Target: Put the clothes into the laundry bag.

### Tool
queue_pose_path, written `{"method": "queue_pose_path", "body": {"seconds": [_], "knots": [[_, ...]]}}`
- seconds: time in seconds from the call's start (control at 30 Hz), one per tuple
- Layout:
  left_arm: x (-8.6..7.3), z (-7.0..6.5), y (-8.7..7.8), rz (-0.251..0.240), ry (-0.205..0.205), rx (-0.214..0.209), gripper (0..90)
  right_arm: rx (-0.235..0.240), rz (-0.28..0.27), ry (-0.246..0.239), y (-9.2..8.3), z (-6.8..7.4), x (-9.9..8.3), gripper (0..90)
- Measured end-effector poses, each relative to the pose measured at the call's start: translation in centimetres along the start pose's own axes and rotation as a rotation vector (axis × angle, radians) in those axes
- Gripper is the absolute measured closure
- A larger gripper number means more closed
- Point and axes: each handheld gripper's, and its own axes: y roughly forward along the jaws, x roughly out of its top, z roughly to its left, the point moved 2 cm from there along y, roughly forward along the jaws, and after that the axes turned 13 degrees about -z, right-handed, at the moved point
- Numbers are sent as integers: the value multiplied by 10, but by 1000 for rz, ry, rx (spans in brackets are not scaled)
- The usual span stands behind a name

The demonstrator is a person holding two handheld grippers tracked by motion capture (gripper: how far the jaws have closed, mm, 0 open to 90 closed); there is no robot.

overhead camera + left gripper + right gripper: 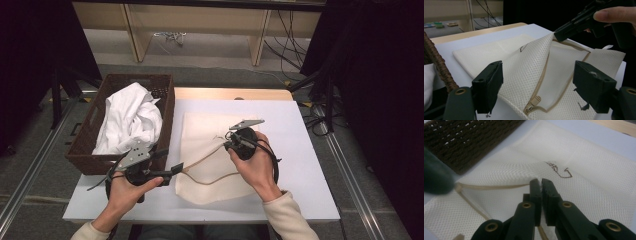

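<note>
We find the right gripper [541, 185] clenched on a pinch of the upper layer of the mesh laundry bag [210, 150], at the edge of the bag's opening, with that layer drawn up into a small peak between the jaws. In the left gripper view the same gripper [560, 36] stands at the far side of the opening, holding the fabric clear of the layer beneath.

The left gripper [537, 82] stands released, its jaws wide apart and pressing on nothing. The near corner of the bag lies just below and between them, with the tan zipper pull [535, 101] at the closed end of the zipper track. In the high view this gripper [176, 169] sits at the bag's left edge, just beside the wicker basket [90, 145].

In our judgement the work is at an early to middle stage. The zipper is already run open and the mouth is partly raised. The white garment [129, 120] lies bundled in the basket, off the left edge of the white table [300, 165], untouched. Still outstanding: fetching it, loading it through the opening and closing the zipper.

The bag lies flat at the table's centre.
</note>
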Motion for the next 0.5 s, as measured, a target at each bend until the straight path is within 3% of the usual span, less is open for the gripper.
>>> {"method": "queue_pose_path", "body": {"seconds": [0.03,0.07,0.1,0.13,0.17,0.2,0.3,0.33,0.37,0.43,0.5], "knots": [[1,0,0,-6,-13,9,239,-6,10,15,-1,1,1,883],[3,1,1,-8,5,5,237,0,-12,-7,-1,-1,3,883],[4,2,1,-11,12,4,236,-13,-16,15,-1,0,4,883],[5,2,1,-15,10,9,234,2,-19,-5,-1,-2,6,883],[6,2,1,-17,13,10,233,-7,-30,35,-1,0,7,883],[7,3,2,-19,17,12,233,-10,-35,15,-1,-1,8,883],[8,5,3,-18,12,24,233,-4,-43,34,-1,0,9,883],[8,5,3,-13,13,29,232,-3,-56,15,0,-1,10,883],[8,6,4,-12,13,35,233,7,-59,51,1,1,10,883],[8,8,4,-4,31,37,232,-2,-65,25,1,0,12,883],[8,10,4,-7,28,52,231,-6,-65,41,1,0,12,883]]}}
